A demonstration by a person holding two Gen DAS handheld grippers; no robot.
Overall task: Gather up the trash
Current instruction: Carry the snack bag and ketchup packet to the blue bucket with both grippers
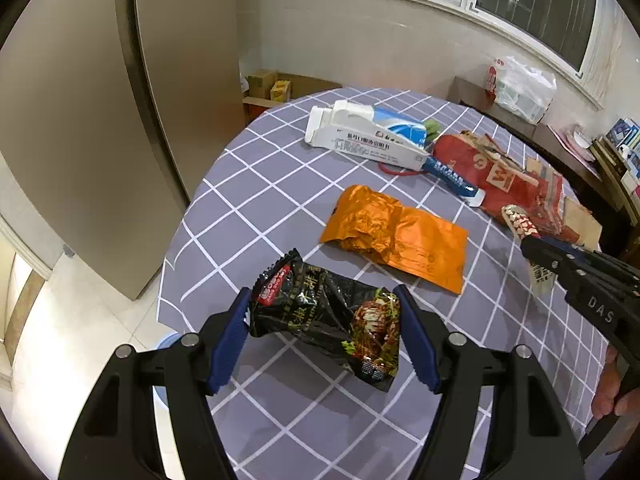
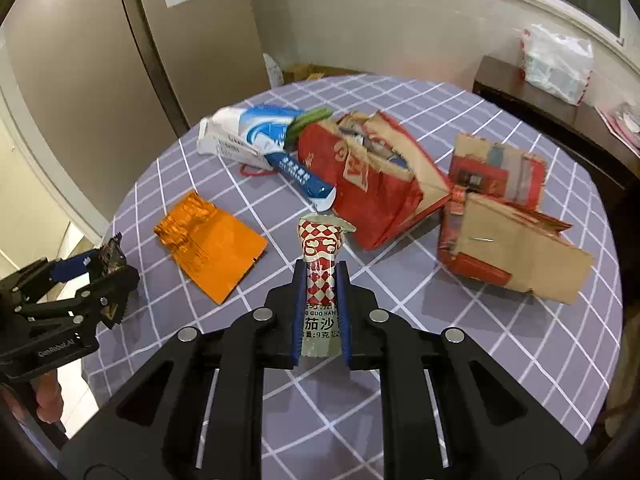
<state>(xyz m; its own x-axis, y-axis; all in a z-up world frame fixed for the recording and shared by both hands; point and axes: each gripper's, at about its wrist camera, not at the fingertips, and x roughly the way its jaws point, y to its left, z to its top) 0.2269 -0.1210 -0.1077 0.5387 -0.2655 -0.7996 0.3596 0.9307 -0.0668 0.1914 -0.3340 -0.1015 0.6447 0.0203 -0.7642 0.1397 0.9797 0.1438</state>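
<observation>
My left gripper point(image 1: 322, 292) is shut on a crumpled black snack wrapper point(image 1: 328, 320), both blue pads pressing its ends, held just over the near edge of the round checked table point(image 1: 260, 184). In the right wrist view the left gripper point(image 2: 114, 256) shows at the left edge with the black wrapper point(image 2: 110, 254) in it. My right gripper point(image 2: 320, 266) is shut on a red-and-white checkered sachet point(image 2: 320, 248) that stands upright between the pads. An orange foil pouch point(image 1: 396, 236) point(image 2: 208, 244) lies flat on the cloth between the two grippers.
Farther back lie a white-and-blue carton point(image 2: 248, 132), a blue tube point(image 2: 304, 180), a red paper bag point(image 2: 372, 184) and torn cardboard point(image 2: 508, 240). A dark cabinet with a plastic bag point(image 2: 556, 64) stands at the right. Boxes point(image 1: 272, 88) sit on the floor behind.
</observation>
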